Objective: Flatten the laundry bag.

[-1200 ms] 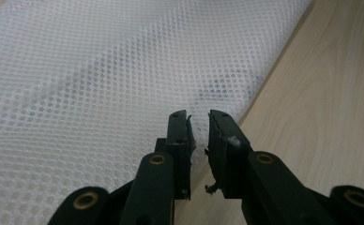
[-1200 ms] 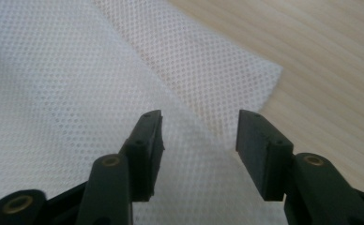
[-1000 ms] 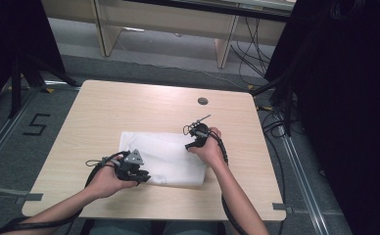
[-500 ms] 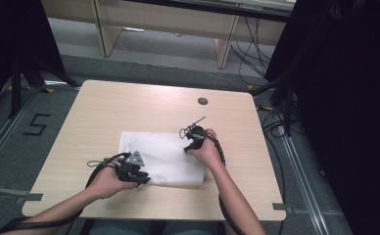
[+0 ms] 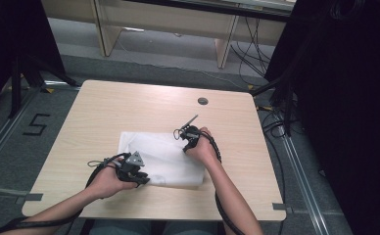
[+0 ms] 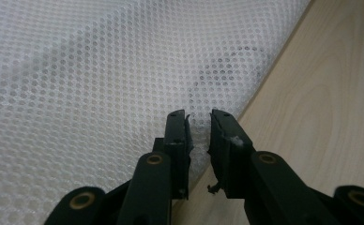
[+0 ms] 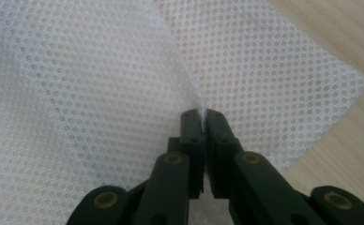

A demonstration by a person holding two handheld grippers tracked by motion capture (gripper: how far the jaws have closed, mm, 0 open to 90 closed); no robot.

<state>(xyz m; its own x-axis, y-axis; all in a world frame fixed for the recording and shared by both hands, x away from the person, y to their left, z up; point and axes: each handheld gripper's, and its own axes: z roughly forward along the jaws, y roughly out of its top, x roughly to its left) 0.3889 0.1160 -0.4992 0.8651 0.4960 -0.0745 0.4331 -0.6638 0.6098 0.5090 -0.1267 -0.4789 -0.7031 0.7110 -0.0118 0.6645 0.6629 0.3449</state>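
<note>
A white mesh cloth (image 5: 163,159) lies folded flat on the wooden table (image 5: 129,105). My right gripper (image 5: 185,146) is at the cloth's far right part. In the right gripper view its jaws have just been closing, and the gripper (image 7: 201,113) now pinches a raised ridge of the mesh cloth (image 7: 77,93). My left gripper (image 5: 144,180) rests at the cloth's near left edge. In the left gripper view the gripper (image 6: 199,123) stands narrowly apart over the edge of the cloth (image 6: 100,70), with mesh showing in the gap.
A round cable hole (image 5: 202,101) sits in the table near its far edge. Bare wood surrounds the cloth on all sides. Cables (image 5: 276,127) trail on the floor at the right, and a wooden frame (image 5: 222,44) stands behind the table.
The right hand has edged slightly left and down at the cloth's far edge. The left hand has stayed where it was.
</note>
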